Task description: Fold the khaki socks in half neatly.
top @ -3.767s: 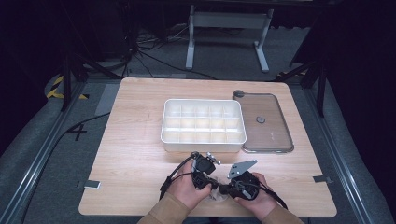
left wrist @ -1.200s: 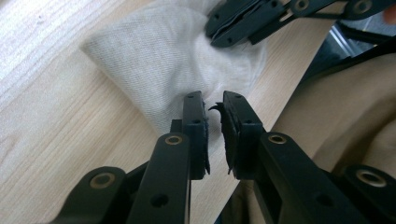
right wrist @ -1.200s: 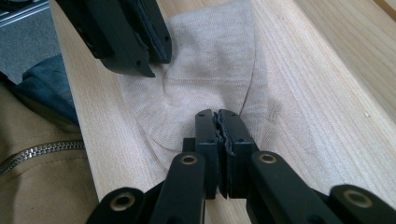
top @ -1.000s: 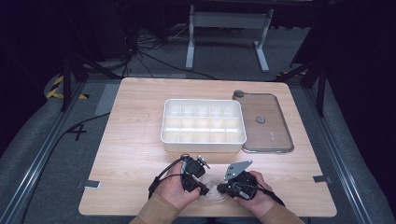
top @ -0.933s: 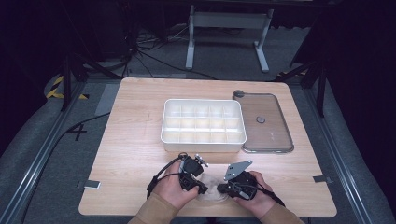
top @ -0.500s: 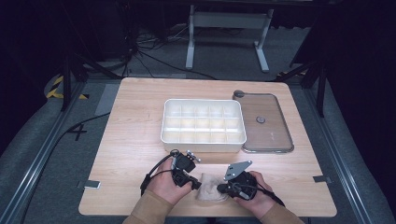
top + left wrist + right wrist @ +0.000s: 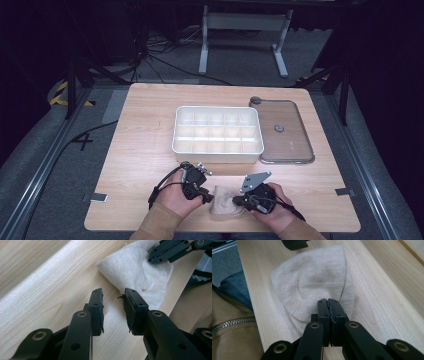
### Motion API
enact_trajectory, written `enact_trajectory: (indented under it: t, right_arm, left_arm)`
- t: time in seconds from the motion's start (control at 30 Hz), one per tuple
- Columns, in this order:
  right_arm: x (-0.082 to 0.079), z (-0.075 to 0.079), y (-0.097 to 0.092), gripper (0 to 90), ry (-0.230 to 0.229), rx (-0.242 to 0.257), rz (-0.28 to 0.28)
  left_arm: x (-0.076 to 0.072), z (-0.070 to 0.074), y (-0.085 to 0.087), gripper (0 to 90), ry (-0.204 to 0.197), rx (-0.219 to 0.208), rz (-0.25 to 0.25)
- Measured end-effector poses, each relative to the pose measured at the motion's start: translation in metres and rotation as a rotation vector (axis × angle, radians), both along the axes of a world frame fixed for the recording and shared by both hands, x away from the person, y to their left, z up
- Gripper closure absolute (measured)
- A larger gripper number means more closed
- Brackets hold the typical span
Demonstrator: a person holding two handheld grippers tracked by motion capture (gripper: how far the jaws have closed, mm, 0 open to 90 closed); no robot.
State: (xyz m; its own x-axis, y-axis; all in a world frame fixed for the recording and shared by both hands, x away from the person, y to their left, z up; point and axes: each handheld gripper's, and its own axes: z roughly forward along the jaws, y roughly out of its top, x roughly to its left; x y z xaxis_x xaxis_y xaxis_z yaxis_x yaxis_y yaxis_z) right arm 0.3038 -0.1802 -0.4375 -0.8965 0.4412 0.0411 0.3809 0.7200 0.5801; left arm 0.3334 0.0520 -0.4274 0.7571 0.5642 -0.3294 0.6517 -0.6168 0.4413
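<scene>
Opening just now, the left gripper (image 7: 113,296) had let go of the beige cloth (image 7: 317,282); the right gripper (image 7: 328,302) pinched its edge, so the fold looked finished.

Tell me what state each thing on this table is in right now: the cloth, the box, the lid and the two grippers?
Cloth: folded into a small bundle, flat on the table.
Box: open, compartments empty.
Lid: off, lying flat right beside the box.
Left gripper: jaws have just been opening, nothing between them, beside the cloth.
Right gripper: jaws shut, tips on the cloth; a pinch cannot be told.
</scene>
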Motion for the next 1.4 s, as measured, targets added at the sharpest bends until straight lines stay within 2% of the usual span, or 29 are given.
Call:
enact_trajectory:
  t: [0.03,0.23,0.3,0.43,0.57,0.67,0.87,0.97,1.13,1.37,1.4]
  right_arm:
    - [0.000,0.001,0.000,88.9,-0.001,0.006,0.000]
    - [-0.005,0.010,0.003,89.1,-0.017,0.055,0.000]
    - [-0.007,0.010,0.006,89.1,-0.004,0.070,0.013]
    - [-0.005,0.002,0.012,89.2,0.012,0.058,0.020]
    - [-0.001,-0.006,0.015,89.3,0.025,0.035,0.016]
    - [0.000,-0.007,0.015,89.4,0.015,0.034,0.010]
    - [0.004,-0.008,0.015,89.5,0.009,0.045,-0.002]
    - [0.006,-0.009,0.015,89.6,0.007,0.051,-0.014]
    - [0.007,-0.010,0.015,89.6,0.010,0.056,-0.015]
    - [0.007,-0.010,0.015,89.5,0.012,0.060,-0.016]
    - [0.007,-0.010,0.015,89.5,0.013,0.062,-0.017]
  left_arm:
    - [0.000,0.000,0.001,70.6,0.012,0.009,0.013]
    - [0.001,-0.002,0.000,74.9,0.016,0.036,-0.001]
    - [0.000,-0.003,-0.001,76.9,0.023,0.046,-0.008]
    - [0.001,-0.005,-0.003,78.2,0.043,0.065,-0.026]
    - [0.001,-0.010,-0.005,78.1,0.064,0.064,-0.054]
    - [0.001,-0.009,-0.007,78.2,0.061,0.059,-0.076]
    - [0.003,-0.012,-0.009,78.2,0.063,0.066,-0.078]
    - [0.004,-0.013,-0.011,78.2,0.058,0.056,-0.105]
    - [0.005,-0.015,-0.014,75.4,-0.020,0.025,-0.147]
    - [0.002,-0.009,-0.018,78.0,-0.068,-0.011,-0.165]
    - [0.002,-0.009,-0.019,77.9,-0.079,-0.019,-0.180]
